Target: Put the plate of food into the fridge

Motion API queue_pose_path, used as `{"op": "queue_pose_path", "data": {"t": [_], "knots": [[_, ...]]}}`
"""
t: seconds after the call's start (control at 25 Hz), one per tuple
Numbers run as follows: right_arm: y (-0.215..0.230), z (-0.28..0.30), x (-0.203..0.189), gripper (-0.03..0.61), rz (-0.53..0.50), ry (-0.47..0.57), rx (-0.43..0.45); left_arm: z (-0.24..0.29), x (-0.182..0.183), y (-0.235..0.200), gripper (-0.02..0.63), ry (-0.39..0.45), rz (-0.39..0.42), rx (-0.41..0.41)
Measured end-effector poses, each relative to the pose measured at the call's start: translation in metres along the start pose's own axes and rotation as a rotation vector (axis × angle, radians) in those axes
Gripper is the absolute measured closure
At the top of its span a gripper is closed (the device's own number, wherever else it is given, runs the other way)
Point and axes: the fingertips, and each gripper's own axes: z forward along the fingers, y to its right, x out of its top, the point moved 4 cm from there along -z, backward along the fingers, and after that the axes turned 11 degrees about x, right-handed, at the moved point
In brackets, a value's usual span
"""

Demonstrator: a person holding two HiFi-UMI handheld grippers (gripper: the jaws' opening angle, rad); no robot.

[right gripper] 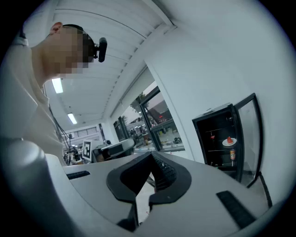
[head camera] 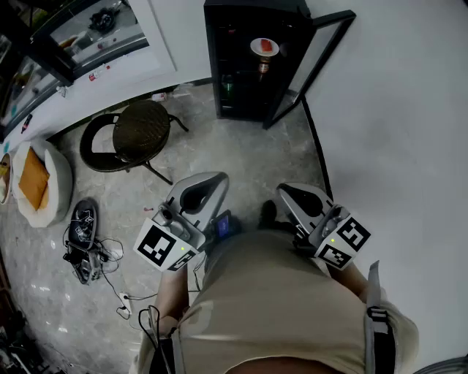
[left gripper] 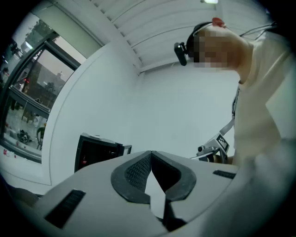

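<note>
While both tools hang low at the person's waist, the left gripper (head camera: 210,182) is clamped closed on nothing, and the right gripper (head camera: 289,193) is pinched closed and empty too, with no load to carry. Across the floor, the fridge (head camera: 252,9) stands with its door (head camera: 307,69) swung open. The plate of food (head camera: 264,47) already sits on an upper shelf inside, so only the door looks left to close.

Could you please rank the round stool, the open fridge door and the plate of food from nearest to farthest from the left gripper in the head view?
1. Round stool, floor, ahead-left of the left gripper.
2. Fridge door, swung open, ahead-right.
3. Plate of food, on a shelf inside the fridge.
</note>
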Motion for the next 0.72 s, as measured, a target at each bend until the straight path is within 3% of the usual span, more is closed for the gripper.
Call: {"op": "queue_pose_path", "data": {"t": [0.56, 0.72], "knots": [[0.014, -0.005, 0.006, 0.558, -0.014, -0.017, 0.043, 0.019, 0.006, 0.009, 0.603, -0.008, 0.009, 0.017], [0.019, -0.003, 0.006, 0.558, -0.069, -0.052, 0.034, 0.027, 0.005, 0.013, 0.603, -0.027, 0.026, 0.025]]}}
